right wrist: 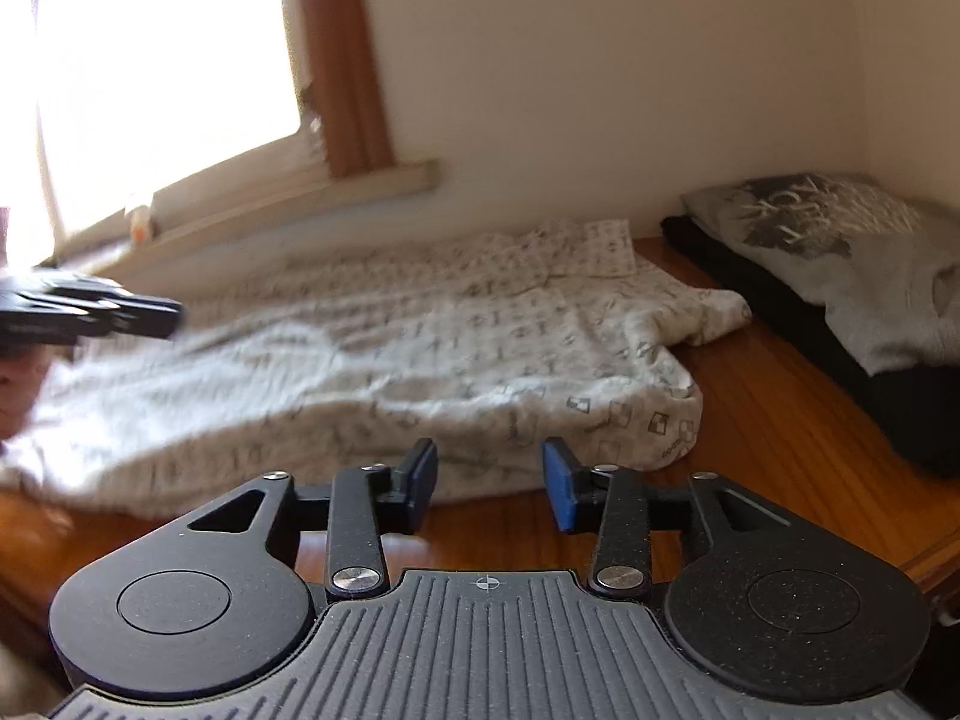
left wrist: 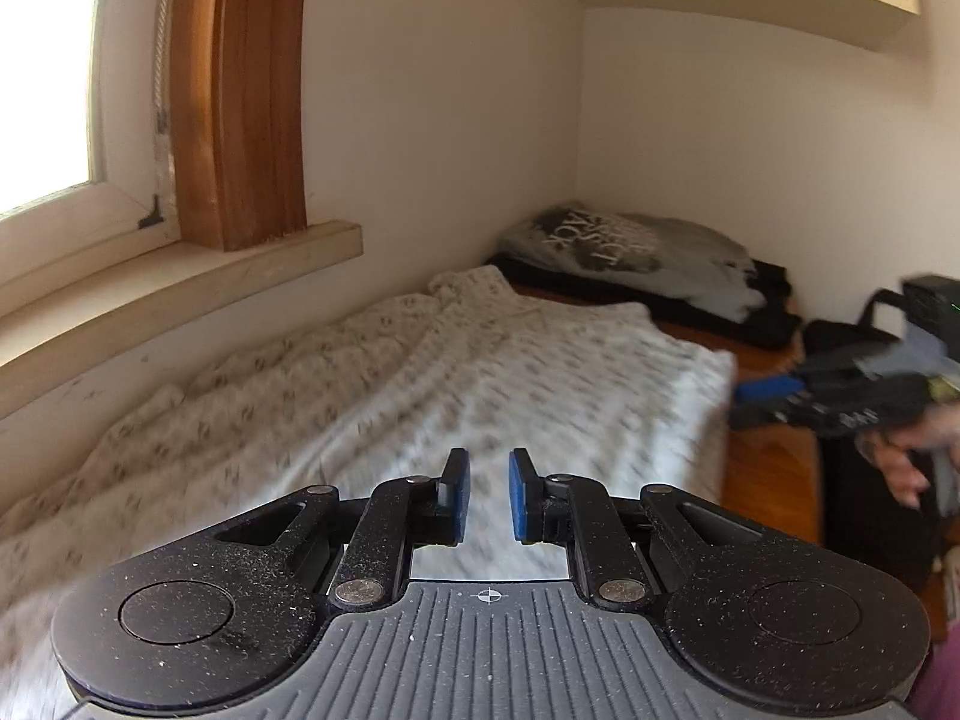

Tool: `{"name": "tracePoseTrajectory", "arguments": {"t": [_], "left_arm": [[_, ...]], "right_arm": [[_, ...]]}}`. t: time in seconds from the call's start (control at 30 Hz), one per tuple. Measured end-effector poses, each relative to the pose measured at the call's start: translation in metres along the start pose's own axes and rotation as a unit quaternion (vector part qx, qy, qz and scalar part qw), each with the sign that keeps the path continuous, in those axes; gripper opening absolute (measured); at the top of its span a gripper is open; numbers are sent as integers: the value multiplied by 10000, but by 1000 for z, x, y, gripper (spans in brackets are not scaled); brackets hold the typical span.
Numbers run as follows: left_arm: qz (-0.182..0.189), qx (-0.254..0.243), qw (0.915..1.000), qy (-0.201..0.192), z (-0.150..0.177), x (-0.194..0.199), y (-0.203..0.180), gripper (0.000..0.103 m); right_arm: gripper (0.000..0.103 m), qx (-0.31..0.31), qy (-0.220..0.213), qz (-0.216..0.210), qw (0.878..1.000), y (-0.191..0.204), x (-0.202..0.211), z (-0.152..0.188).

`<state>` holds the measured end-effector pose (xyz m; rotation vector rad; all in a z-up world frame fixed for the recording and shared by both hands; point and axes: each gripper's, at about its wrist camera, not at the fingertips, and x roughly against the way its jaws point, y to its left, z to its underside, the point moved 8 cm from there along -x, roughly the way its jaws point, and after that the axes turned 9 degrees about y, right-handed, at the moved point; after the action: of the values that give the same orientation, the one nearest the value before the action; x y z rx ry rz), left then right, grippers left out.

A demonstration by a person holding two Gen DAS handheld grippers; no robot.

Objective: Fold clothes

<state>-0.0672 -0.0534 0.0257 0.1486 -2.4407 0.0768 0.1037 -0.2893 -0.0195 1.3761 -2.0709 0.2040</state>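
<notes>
1. The patterned white garment (right wrist: 372,360) lay spread flat on the wooden table (right wrist: 774,420), long axis running from near left to the far right corner.
2. Left gripper (left wrist: 487,495) hovered over the cloth, pads a little apart, pinching nothing.
3. Right gripper (right wrist: 489,483) sat just off the near edge, spread wider, also empty.
4. So the cloth was straight ahead of both, and the left one was nearer.
5. Grey printed shirt (right wrist: 840,252) sat already folded on a dark pile far right.
</notes>
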Motion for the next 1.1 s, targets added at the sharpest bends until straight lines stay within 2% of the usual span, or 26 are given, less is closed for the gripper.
{"name": "tracePoseTrajectory", "arguments": {"t": [0.07,0.13,0.2,0.3,0.37,0.4,0.43,0.47,0.5,0.6,0.67,0.8,0.9,0.93,0.97,1.03,1.1], "left_arm": [[-57,57,9999,93,-10,-20,12,30],[-187,77,9996,209,-14,-39,23,40],[-259,10,9990,361,-12,-55,28,41],[-310,-189,9981,494,-8,-70,28,41],[-289,-242,9980,504,-8,-75,27,41],[-252,-230,9982,495,-8,-76,28,38],[-212,-229,9984,475,-8,-77,28,26],[-178,-235,9986,437,-8,-78,27,5],[-154,-234,9988,394,-9,-78,27,1],[-114,-17,9998,137,-15,-72,34,1],[-177,137,9998,8,-16,-71,41,1],[-118,282,9995,17,-12,-78,46,2],[-140,456,9989,7,-12,-78,52,16],[-70,526,9986,-19,-11,-77,55,26],[13,592,9982,-27,-10,-77,57,33],[114,686,9976,-26,-9,-76,60,33],[146,726,9972,-50,-8,-75,62,33]], "right_arm": [[46,-204,-36,-61,9998,-4,-4,-1],[48,-259,-23,-43,9997,-5,-9,-1],[51,-217,-62,-33,9997,-4,-11,-1],[51,-139,-203,-27,9997,-1,-13,-4],[46,-156,-275,-85,9995,-2,-16,-7],[28,-151,-295,-150,9993,-2,-17,-8],[6,-152,-330,-209,9991,-2,-18,-8],[3,-142,-390,-225,9989,-2,-16,-10],[2,-133,-451,-240,9986,-2,-15,-11],[1,-145,-793,-249,9964,-3,-1,-15],[1,-173,-934,-284,9951,-5,11,-17],[2,-227,-678,-270,9971,-7,14,-9],[6,-188,-449,-149,9987,-4,4,-2],[8,-183,-393,-114,9990,-2,0,-1],[12,-178,-338,-80,9992,0,-4,0],[30,-235,-282,-33,9993,4,-11,-2],[42,-288,-289,-5,9992,8,-15,-4]]}}
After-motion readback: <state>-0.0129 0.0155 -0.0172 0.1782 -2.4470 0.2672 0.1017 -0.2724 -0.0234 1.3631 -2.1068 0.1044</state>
